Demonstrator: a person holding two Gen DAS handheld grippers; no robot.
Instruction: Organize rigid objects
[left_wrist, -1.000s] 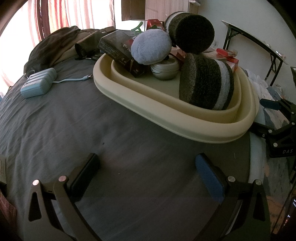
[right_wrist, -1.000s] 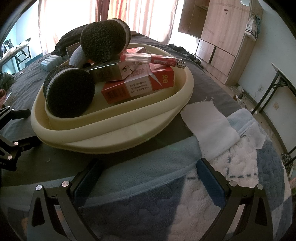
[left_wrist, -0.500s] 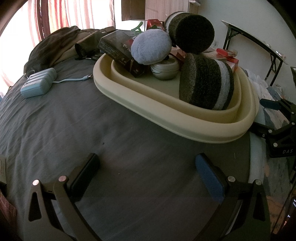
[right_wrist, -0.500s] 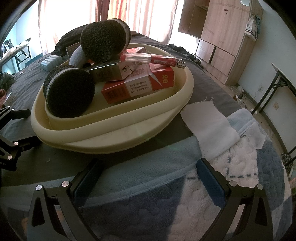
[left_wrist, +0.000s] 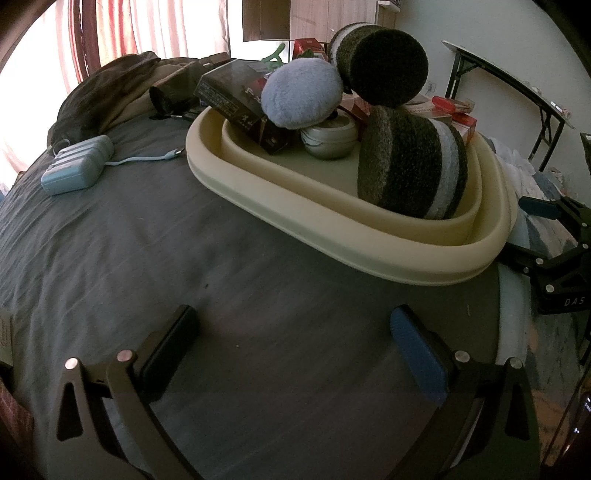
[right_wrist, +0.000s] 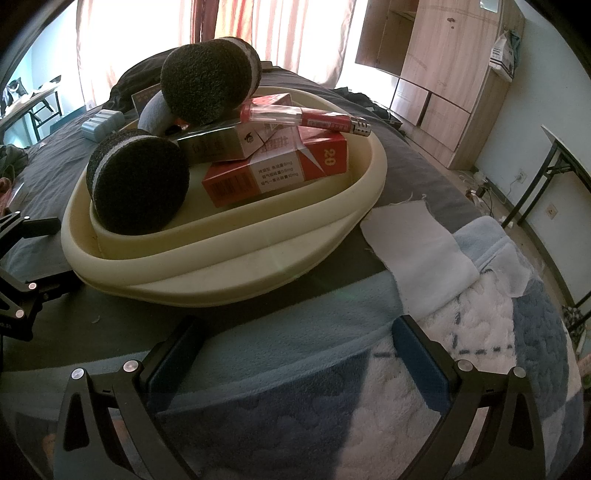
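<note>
Sitting on the grey bedsheet (left_wrist: 155, 258), the cream oval tray (left_wrist: 332, 236) is holding all the bits, piled up toward its far end. Nearest the left gripper (left_wrist: 295, 354) a dark round sponge w/ a pale stripe (left_wrist: 410, 162) is standing on edge against the tray wall; a second one (left_wrist: 384, 66) is perching on top of the pile, w/ a blue-grey puff (left_wrist: 301, 94) beside it, leaning over a small silver tin (left_wrist: 328, 134). A black box (left_wrist: 232, 98) is tilting against the tray's far-left rim.

From the right wrist view, the red carton marked 20 (right_wrist: 273, 166) is lying flat in the tray w/ a smaller pale box (right_wrist: 221, 142) on top, and a red-and-clear lighter (right_wrist: 303, 118) is resting across those, its metal tip poking out over the rim.

Left gripper is hanging over bare sheet, near the tray but apart from it, jaws spread wide, nothing btwn them. Right gripper (right_wrist: 295, 354) is doing the same on the other side, over the blue-and-white fleece blanket (right_wrist: 461, 369), jaws wide, holding nothing. A white cloth (right_wrist: 413, 243) is lying just beside the tray's rim there.

Further out: a pale blue power bank (left_wrist: 77, 168) w/ its cable is lying on the sheet, well apart from the tray; dark clothing (left_wrist: 110, 88) is heaping behind; a wooden wardrobe (right_wrist: 443, 66) is standing by the wall.
</note>
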